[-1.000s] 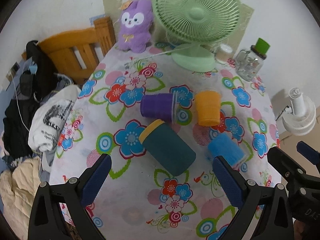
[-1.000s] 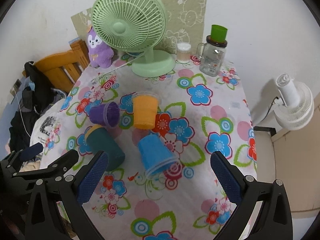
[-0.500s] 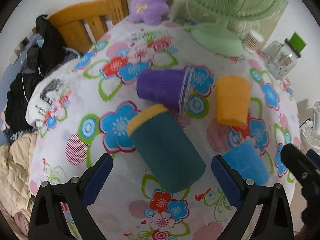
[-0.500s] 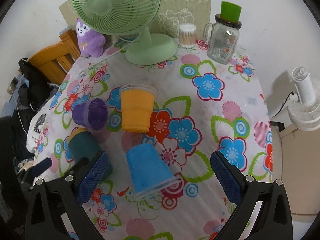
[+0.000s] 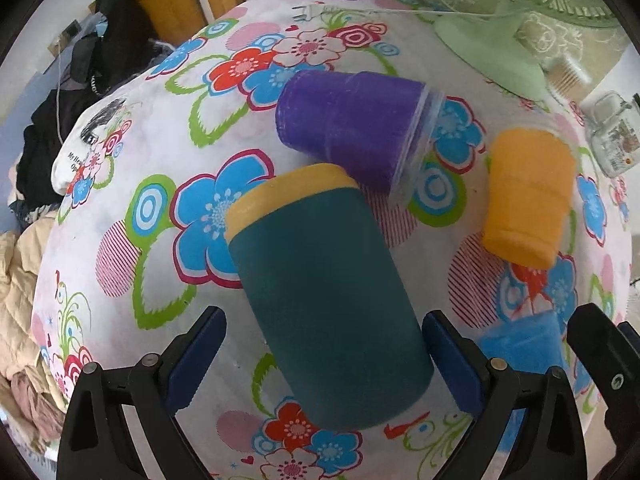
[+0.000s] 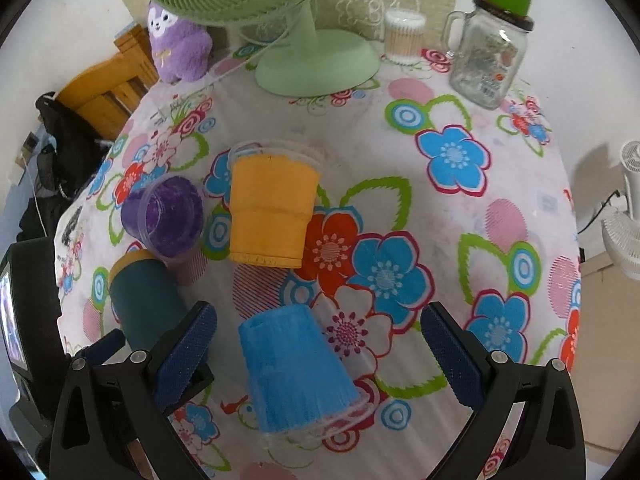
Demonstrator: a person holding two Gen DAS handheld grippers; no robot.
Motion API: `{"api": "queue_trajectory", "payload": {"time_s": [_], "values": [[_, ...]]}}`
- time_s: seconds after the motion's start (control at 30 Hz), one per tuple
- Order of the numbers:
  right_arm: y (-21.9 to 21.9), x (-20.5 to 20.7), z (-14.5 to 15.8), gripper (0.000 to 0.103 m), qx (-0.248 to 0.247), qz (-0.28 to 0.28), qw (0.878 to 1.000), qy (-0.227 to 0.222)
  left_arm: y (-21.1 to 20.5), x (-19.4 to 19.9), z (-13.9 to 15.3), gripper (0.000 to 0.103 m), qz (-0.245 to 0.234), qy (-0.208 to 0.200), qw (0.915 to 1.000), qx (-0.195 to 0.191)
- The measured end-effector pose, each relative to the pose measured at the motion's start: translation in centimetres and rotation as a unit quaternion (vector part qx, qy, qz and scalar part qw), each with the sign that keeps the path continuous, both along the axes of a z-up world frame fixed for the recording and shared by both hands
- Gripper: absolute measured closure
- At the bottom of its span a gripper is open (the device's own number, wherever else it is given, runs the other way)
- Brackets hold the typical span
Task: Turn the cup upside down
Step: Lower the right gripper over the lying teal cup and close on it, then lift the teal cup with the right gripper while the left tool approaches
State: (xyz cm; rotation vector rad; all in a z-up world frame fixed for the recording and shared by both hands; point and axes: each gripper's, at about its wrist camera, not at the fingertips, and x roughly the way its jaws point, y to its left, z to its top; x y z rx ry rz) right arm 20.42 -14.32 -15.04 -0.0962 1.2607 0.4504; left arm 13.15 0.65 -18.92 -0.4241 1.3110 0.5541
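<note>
Both jaws released. Fuzzy teal cup [image 5: 324,292] on its side between left gripper [image 5: 324,364] jaws; blue cup [image 6: 296,372] between right gripper [image 6: 320,356] jaws. Purple cup [image 5: 352,124], orange cup [image 6: 272,208] lying beyond on floral bench [image 6: 460,208].

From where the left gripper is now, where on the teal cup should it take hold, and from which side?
Probably across the middle of the teal cup, one finger on each long side. The cup lies on its side on the tablecloth, yellow rim pointing away, and the open left gripper already straddles its near end. Coming straight ahead along its length avoids the purple cup touching its rim.
</note>
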Motion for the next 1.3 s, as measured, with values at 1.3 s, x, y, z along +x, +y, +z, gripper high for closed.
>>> {"api": "queue_trajectory", "payload": {"time_s": [1.3], "values": [[-0.7, -11.2, 0.5, 0.001, -0.008, -0.104, 0.994, 0.009, -2.5, -9.0, 0.4, 0.032, -0.271, -0.016, 0.9623, 0.010]]}}
